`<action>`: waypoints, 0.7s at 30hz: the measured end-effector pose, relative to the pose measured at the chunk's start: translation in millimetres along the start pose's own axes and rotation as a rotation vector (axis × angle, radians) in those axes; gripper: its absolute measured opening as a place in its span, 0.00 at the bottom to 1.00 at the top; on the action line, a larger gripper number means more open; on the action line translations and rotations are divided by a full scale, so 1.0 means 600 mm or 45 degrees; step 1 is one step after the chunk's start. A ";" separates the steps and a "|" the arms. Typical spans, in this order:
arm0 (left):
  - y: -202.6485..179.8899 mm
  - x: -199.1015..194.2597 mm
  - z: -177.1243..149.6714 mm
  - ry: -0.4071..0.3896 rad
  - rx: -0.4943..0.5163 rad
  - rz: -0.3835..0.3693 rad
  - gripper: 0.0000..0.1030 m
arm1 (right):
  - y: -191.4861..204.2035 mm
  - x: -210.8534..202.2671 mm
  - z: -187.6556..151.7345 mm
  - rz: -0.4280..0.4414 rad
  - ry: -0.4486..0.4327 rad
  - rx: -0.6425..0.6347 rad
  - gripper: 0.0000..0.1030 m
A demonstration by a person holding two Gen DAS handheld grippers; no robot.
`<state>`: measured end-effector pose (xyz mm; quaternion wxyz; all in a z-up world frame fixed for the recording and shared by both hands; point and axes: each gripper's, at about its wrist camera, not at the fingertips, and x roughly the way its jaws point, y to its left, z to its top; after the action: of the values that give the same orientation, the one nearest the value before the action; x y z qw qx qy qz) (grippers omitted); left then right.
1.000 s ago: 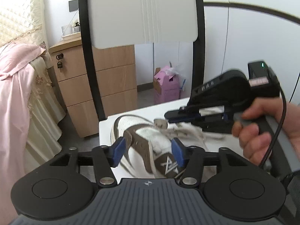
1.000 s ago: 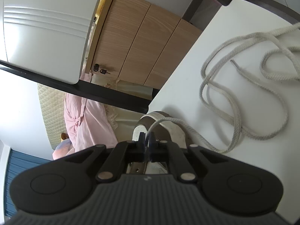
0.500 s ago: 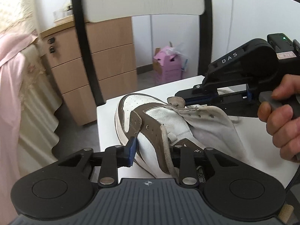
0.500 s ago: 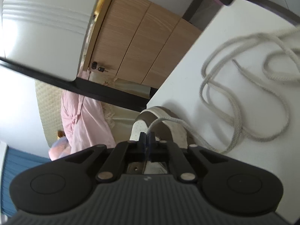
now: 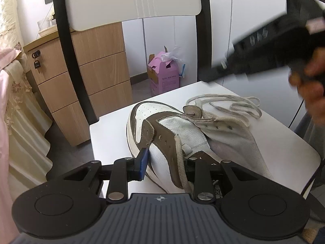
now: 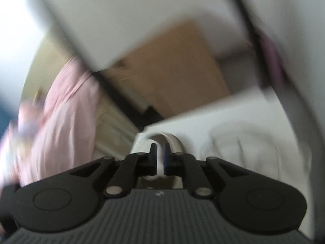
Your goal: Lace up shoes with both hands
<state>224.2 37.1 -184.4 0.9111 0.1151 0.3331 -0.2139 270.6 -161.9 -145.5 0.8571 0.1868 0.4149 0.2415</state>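
A white and brown shoe lies on a white seat, toe pointing away, tongue folded to the right. Its pale lace runs from a front eyelet into loose loops on the seat behind the shoe. My left gripper is shut on the shoe's left side wall: the blue pad presses the outside and the other finger is hidden inside the collar. My right gripper, blurred, hangs high above the seat at the right. In its own blurred view the right gripper is shut on a white strand of lace.
A white chair back with black frame rises behind the seat. A wooden drawer cabinet and a pink box stand on the floor beyond. Pink cloth hangs at far left. A hand holds the right gripper.
The left gripper has moved down and closed around the shoe's side. The right gripper, low over the shoe's front eyelets before, has swung up and to the right fast, blurring both views.
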 end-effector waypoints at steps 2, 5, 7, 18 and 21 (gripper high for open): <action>-0.002 0.002 0.000 0.000 0.009 0.004 0.30 | 0.048 0.004 0.014 0.007 0.029 -0.322 0.08; -0.001 0.003 0.001 -0.003 0.006 0.003 0.30 | 0.106 0.016 0.025 0.015 0.095 -0.719 0.07; 0.000 0.003 0.000 -0.005 -0.003 0.001 0.30 | 0.119 0.031 0.023 0.016 0.163 -0.859 0.05; 0.004 0.002 0.000 -0.003 -0.017 -0.012 0.31 | 0.123 0.053 -0.003 0.010 0.361 -1.351 0.05; 0.003 0.003 0.000 -0.003 -0.014 -0.011 0.31 | 0.114 0.041 -0.014 0.021 0.372 -1.418 0.07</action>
<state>226.4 38.3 -185.4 0.9112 0.1083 0.3336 -0.2162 259.4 -91.1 -130.3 0.7582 -0.3247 0.3377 0.4534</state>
